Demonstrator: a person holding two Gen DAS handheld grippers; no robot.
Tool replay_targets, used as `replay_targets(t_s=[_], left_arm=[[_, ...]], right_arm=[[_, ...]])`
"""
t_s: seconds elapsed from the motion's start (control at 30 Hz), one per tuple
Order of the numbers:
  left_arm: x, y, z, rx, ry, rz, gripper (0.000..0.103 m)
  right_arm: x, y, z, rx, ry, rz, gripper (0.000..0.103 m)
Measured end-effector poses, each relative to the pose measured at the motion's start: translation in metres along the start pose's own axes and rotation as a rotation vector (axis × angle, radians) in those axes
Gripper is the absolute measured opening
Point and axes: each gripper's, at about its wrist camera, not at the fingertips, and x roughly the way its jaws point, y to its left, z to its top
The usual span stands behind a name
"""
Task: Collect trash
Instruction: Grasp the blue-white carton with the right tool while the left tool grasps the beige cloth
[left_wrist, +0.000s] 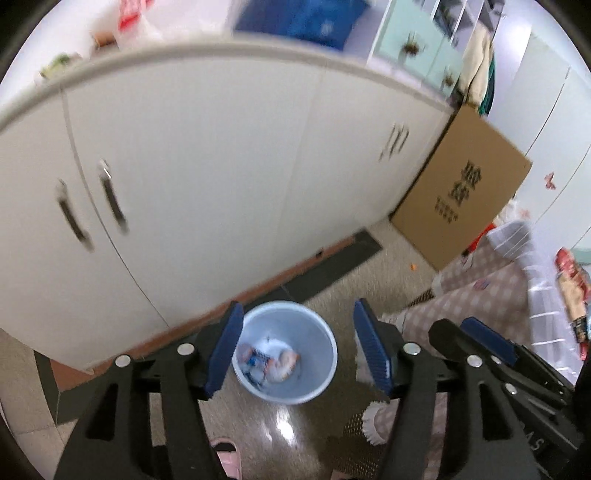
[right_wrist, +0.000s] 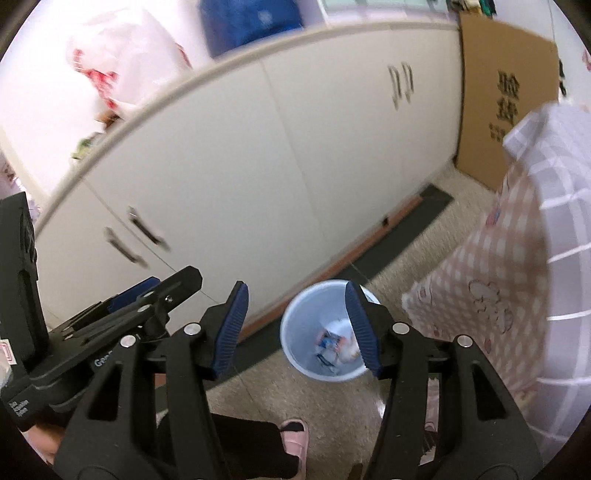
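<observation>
Bright, even indoor light; motion blur smears the cabinet (left_wrist: 221, 177), with fisheye bending at edges.

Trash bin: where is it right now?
The light-blue trash bin stands on the floor before the white cabinet, below both open grippers, left of the pink checked cloth.

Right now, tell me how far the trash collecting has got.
Some is done: the bin on the floor by the cupboard already holds wrappers. Nothing is in hand: the left gripper and right gripper are both open and empty above it. What is left cannot be told; no loose trash shows clearly in either view.
</observation>
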Motion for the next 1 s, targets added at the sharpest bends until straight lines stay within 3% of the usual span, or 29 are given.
replay_targets(t_s=[0.2,0.4,0.63,0.77,1.0], left_arm=[[-0.064,-0.026,0.012,0.023,-0.122,-0.04,0.067],[-0.092,-0.096,0.001,0.144,-0.154,-0.124,0.069],[-0.087,-0.196,-0.023,0.278,-0.033,-0.313,0.072],[-0.074,-0.246,-0.034,0.332,0.031,-0.37,0.072],[-0.039,-0.313,-0.036,0.318,0.164,-0.465,0.072]], right_arm=[[-0.073,0.008,0.009,-0.006,-0.138,-0.027,0.057],[-0.153,-0.036,-0.008,0.095,-0.284,-0.139,0.062],[-0.228,-0.139,-0.051,0.358,-0.401,-0.273,0.07],[-0.252,-0.189,-0.065,0.462,-0.42,-0.334,0.07],[-0.276,-0.252,-0.072,0.546,-0.439,-0.382,0.071]])
